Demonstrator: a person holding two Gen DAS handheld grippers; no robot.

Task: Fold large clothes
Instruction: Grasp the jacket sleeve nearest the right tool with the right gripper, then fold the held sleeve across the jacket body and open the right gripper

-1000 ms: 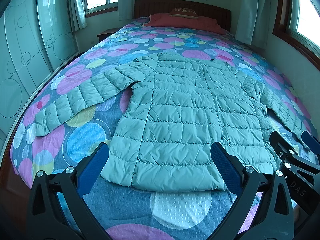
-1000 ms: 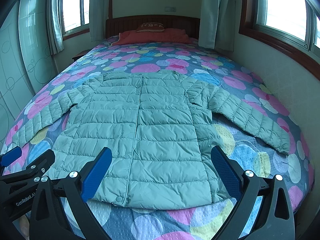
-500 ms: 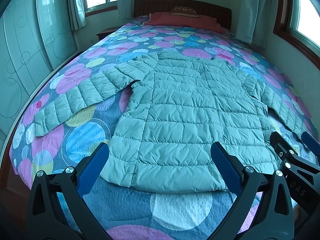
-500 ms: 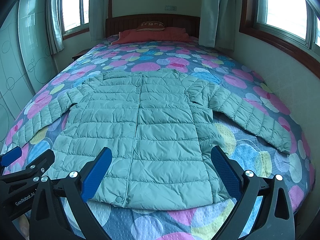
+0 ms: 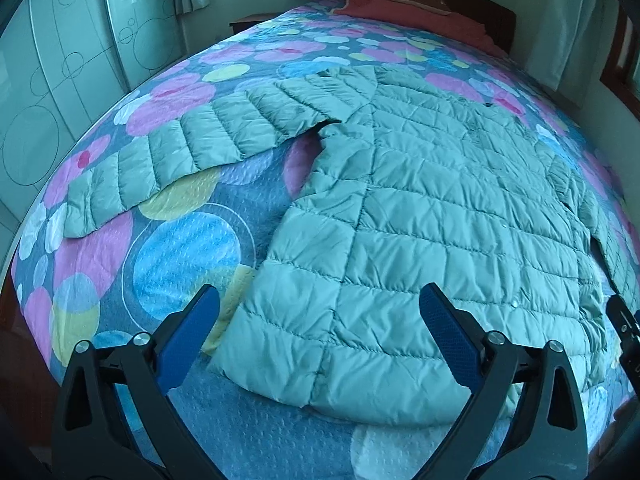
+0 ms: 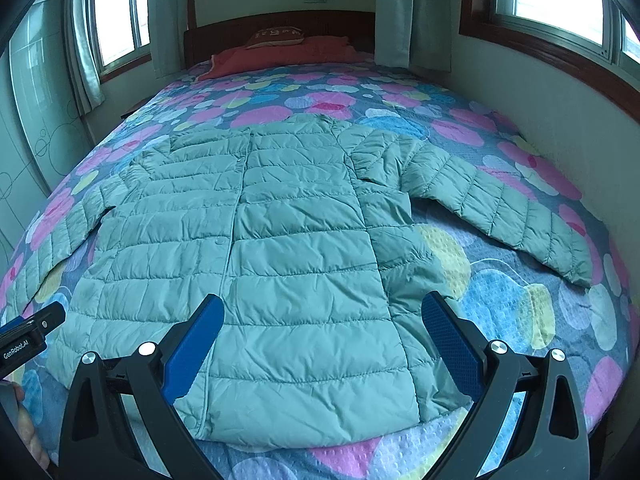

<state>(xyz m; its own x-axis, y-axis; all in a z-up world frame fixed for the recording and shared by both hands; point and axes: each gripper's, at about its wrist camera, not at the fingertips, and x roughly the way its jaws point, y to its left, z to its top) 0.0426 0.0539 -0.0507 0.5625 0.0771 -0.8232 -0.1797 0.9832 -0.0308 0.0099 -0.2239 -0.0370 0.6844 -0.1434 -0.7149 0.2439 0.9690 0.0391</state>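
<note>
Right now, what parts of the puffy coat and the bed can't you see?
- Puffy coat: its right sleeve runs off the edge of the left wrist view.
- Left sleeve cuff: right wrist view, hidden behind the left gripper.
- Pillow lettering: too small to read.
- Coat's underside: hidden against the bedspread.

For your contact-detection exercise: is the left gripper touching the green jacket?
Cannot tell. In the left wrist view the open left gripper frames the jacket hem, but neither view shows a gap or contact.
</note>
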